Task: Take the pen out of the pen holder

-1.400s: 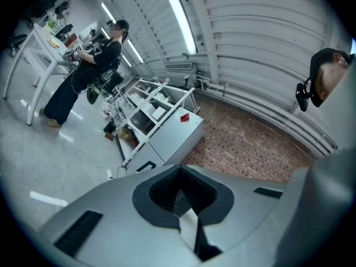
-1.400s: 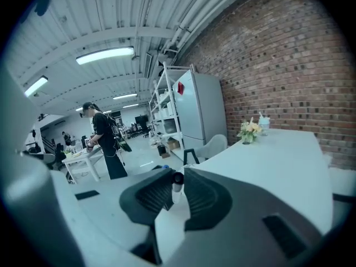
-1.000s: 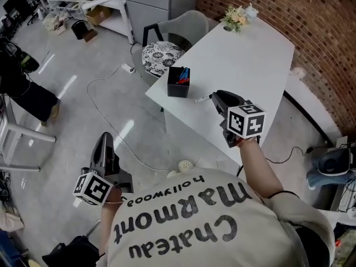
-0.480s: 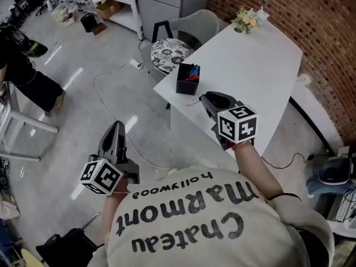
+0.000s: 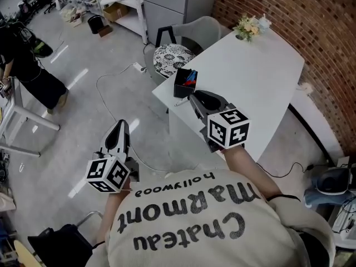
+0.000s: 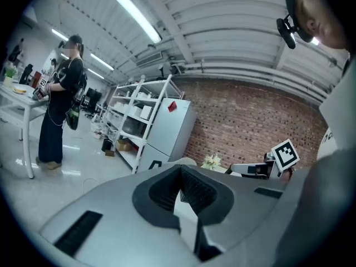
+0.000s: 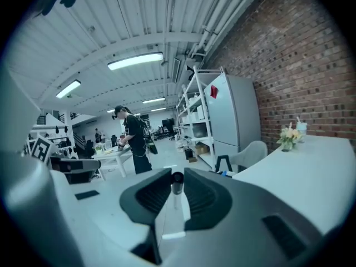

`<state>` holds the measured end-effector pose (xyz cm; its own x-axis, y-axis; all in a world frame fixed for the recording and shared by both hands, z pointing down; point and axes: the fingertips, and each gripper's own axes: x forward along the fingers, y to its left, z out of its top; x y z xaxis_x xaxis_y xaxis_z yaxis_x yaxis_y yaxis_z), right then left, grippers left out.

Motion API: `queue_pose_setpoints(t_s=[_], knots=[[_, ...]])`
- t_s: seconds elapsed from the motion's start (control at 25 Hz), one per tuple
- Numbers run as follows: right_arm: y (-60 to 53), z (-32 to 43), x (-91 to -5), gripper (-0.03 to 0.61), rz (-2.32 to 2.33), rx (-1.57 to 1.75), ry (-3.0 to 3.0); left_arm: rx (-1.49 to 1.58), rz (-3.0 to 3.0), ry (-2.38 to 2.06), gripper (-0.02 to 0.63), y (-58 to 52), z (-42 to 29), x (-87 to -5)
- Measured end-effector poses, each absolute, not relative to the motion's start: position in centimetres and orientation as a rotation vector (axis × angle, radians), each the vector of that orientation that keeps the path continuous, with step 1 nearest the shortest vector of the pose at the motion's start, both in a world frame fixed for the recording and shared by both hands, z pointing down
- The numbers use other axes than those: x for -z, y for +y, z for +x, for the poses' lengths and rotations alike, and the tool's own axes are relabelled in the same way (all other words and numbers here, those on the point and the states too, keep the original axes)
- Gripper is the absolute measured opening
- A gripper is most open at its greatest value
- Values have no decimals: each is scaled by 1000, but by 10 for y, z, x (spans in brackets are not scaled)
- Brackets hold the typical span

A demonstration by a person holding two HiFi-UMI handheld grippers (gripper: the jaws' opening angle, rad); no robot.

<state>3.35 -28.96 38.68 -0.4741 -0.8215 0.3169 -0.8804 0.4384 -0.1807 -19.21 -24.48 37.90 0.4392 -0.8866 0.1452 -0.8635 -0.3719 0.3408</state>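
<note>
Now the right tool (image 5: 193,98), pinching the pen (image 7: 177,180), has swung left; left tool (image 6: 180,172) pressed together.

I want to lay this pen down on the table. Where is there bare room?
Most of the white table is bare: the broad stretch between the pen holder at its left corner and the flowers at the far end, out to the brick-wall side. It is crowded only at the holder's corner, where the right gripper holds the pen.
</note>
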Motion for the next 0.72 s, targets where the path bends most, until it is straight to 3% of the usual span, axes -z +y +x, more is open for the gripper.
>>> queue_pose_setpoints(t_s=[0.72], knots=[[-245,56,-405,74,1324,-623,-2626,79,2203,-1541,2,-183,-140,-399]])
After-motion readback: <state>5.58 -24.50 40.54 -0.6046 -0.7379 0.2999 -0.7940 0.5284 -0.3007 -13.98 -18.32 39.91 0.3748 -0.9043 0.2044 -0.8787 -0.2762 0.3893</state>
